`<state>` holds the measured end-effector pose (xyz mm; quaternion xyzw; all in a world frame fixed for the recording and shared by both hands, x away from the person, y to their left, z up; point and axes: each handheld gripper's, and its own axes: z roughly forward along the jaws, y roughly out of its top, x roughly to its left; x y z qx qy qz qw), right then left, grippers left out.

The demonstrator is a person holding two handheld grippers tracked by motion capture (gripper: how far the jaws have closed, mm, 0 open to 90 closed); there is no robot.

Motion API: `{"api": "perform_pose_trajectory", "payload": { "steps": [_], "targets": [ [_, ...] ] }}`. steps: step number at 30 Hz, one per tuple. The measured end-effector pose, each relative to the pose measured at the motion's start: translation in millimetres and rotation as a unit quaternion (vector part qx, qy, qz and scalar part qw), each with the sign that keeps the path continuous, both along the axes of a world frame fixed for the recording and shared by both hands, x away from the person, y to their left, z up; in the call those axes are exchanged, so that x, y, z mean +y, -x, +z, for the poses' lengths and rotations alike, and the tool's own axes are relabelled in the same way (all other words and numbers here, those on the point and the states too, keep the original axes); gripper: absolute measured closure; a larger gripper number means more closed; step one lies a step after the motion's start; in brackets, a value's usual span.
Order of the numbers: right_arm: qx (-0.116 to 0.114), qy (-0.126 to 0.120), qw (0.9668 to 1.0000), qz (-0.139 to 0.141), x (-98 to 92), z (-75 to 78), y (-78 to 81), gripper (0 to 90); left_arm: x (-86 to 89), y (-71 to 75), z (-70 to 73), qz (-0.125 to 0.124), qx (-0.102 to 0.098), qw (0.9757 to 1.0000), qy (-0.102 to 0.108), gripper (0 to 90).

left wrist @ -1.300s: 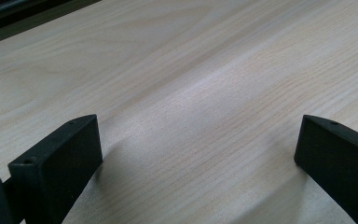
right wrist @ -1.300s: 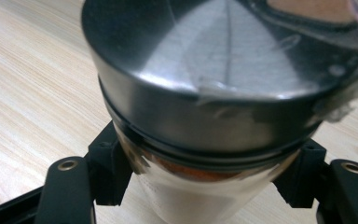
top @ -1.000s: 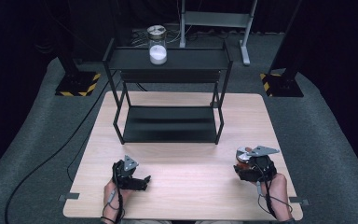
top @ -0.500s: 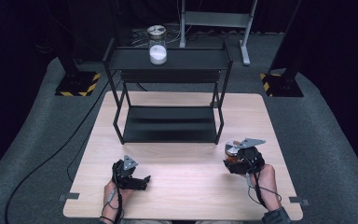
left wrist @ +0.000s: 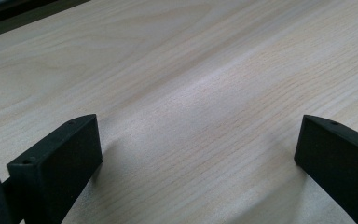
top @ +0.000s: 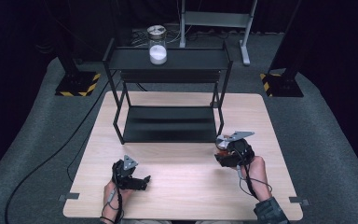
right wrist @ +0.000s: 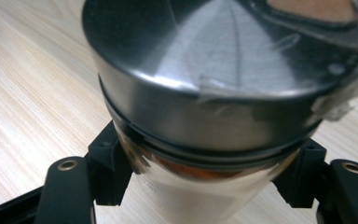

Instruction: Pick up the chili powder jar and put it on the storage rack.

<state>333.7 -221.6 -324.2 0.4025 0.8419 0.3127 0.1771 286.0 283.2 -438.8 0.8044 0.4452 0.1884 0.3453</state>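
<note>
- The right claw [top: 228, 150] was clamped on a jar [right wrist: 205, 107] with a metal lid, its jaws pinching the glass body just under the lid (seen close in the right gripper view).
- The held jar [top: 223, 142] was on the right side of the wooden counter [top: 182, 186], just near of the black rack's right front leg.
- The jar's contents could not be made out; a brownish tint showed through the glass below the lid.
- The left claw [left wrist: 196, 154] was spread wide over bare wood, nothing between its jaws.
- In the high view the left claw [top: 142, 179] lay at the near left of the counter, well apart from the right one.
- A black two-tier rack [top: 168, 126] stood at the far middle of the counter.
- A second jar [top: 157, 45], holding white powder, stood upright on the rack's top shelf (left of centre).
</note>
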Motion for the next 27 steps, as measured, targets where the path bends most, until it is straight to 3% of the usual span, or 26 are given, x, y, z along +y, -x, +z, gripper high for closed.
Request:
{"api": "perform_pose_trajectory", "payload": {
  "steps": [12,27],
  "targets": [
    [0.021,0.008,0.9997,0.011,16.2,1.4,-29.4,31.0,0.0,0.1,0.0,0.000,0.000,1.0000,0.000,0.0],
    [0.030,0.014,0.9993,0.019,27.3,5.6,-53.0,31.0,-0.4,0.3,0.0,0.004,0.000,1.0000,0.000,0.0]
  ]
}}
